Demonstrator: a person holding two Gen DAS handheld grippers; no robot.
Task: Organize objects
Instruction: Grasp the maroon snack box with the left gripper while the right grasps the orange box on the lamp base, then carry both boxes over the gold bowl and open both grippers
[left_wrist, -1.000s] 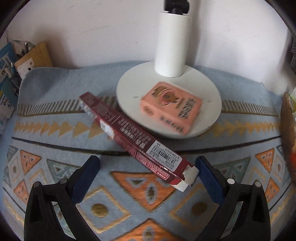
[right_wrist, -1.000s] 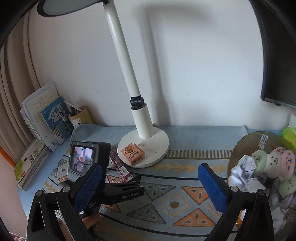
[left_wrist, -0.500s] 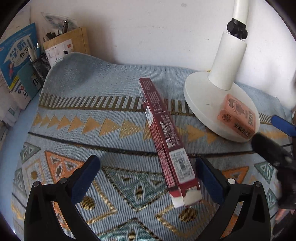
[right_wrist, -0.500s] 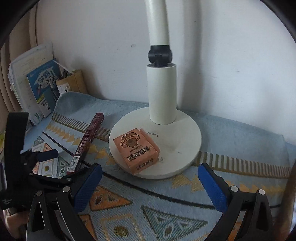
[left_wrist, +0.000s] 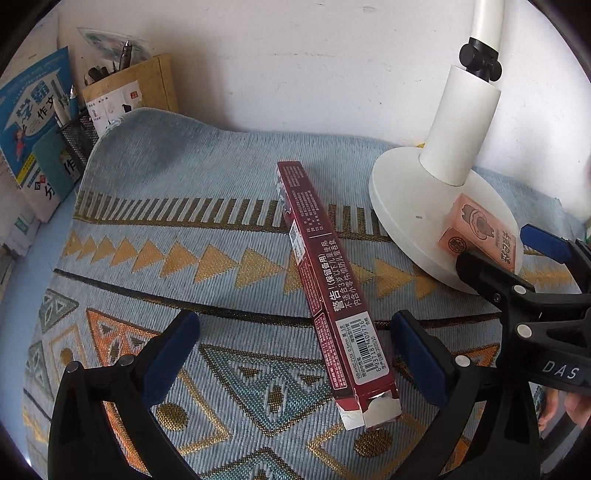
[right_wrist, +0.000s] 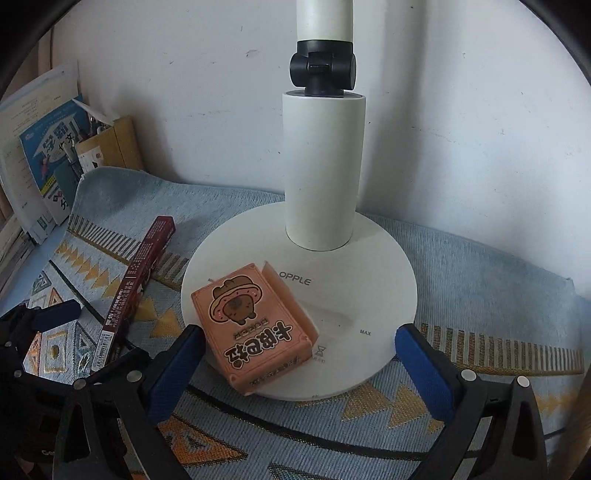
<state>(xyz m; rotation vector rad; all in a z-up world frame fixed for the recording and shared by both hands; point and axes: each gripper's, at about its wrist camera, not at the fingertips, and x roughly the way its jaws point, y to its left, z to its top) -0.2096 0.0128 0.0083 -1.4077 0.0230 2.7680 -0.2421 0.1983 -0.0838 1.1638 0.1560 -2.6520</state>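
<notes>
Straddling the red carton (left_wrist: 328, 291) and the pink card box (right_wrist: 251, 328), both hand-held grippers (left_wrist: 295, 354) (right_wrist: 299, 369) are held open, so either could be nudged aside on closing.

card box (right_wrist: 255, 328) on lamp base (right_wrist: 373, 295), long box (left_wrist: 328, 291) on mat (left_wrist: 184, 229) to its left

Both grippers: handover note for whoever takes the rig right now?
Left gripper: jaws open, empty, straddling the near end of the long dark-red cardboard box, which lies flat on the patterned blue woven mat.
Right gripper: jaws open, empty, facing the small orange card box, which sits on the round white lamp base, one corner overhanging its edge.
Done: nothing grasped yet.
Left: likely close on each box, then place them; the destination isn't evident.
</notes>
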